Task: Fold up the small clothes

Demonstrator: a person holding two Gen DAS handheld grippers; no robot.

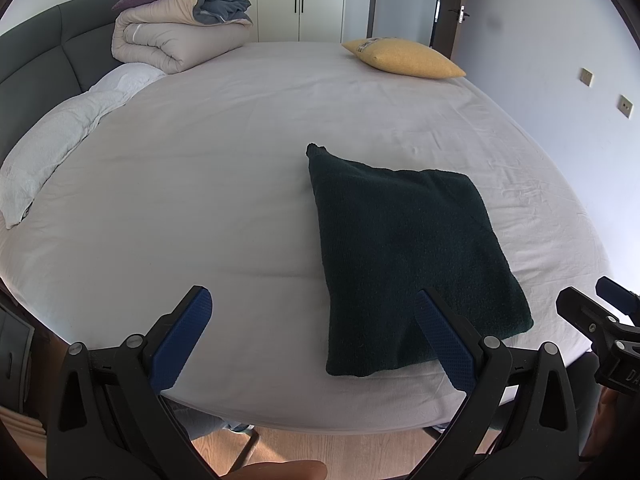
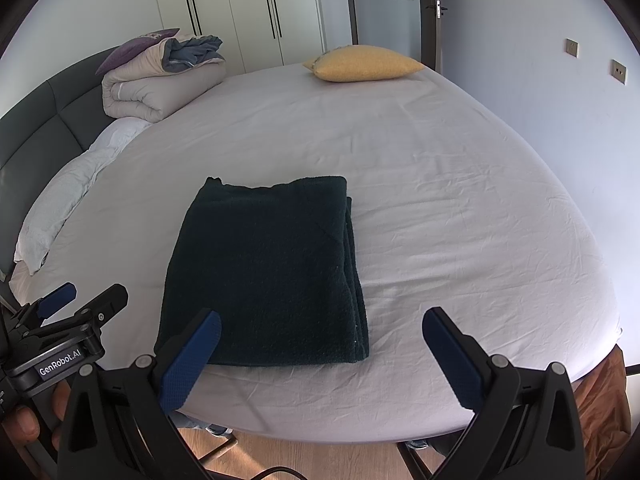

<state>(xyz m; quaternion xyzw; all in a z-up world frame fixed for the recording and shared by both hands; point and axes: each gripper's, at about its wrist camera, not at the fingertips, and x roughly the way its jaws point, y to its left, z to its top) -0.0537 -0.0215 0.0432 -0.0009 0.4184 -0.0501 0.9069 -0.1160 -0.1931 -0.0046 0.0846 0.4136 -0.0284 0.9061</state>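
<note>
A dark green knitted garment [image 1: 408, 256] lies folded into a thick rectangle on the white bed sheet [image 1: 220, 152], close to the near edge. In the right wrist view the same garment [image 2: 268, 272] shows stacked layers along its right side. My left gripper [image 1: 316, 312] hovers open above the near edge, its right finger over the garment's near corner, nothing between the blue pads [image 1: 182, 336]. My right gripper [image 2: 322, 328] is also open and empty, with its left pad over the garment's near left corner. Each gripper appears at the edge of the other's view.
A rolled beige duvet [image 1: 176, 36] with a purple cushion sits at the far left by the dark headboard [image 1: 36, 48]. A yellow pillow [image 1: 404, 58] lies at the far right. White pillows [image 1: 60, 136] line the left side. Wooden floor [image 1: 320, 448] shows below the bed edge.
</note>
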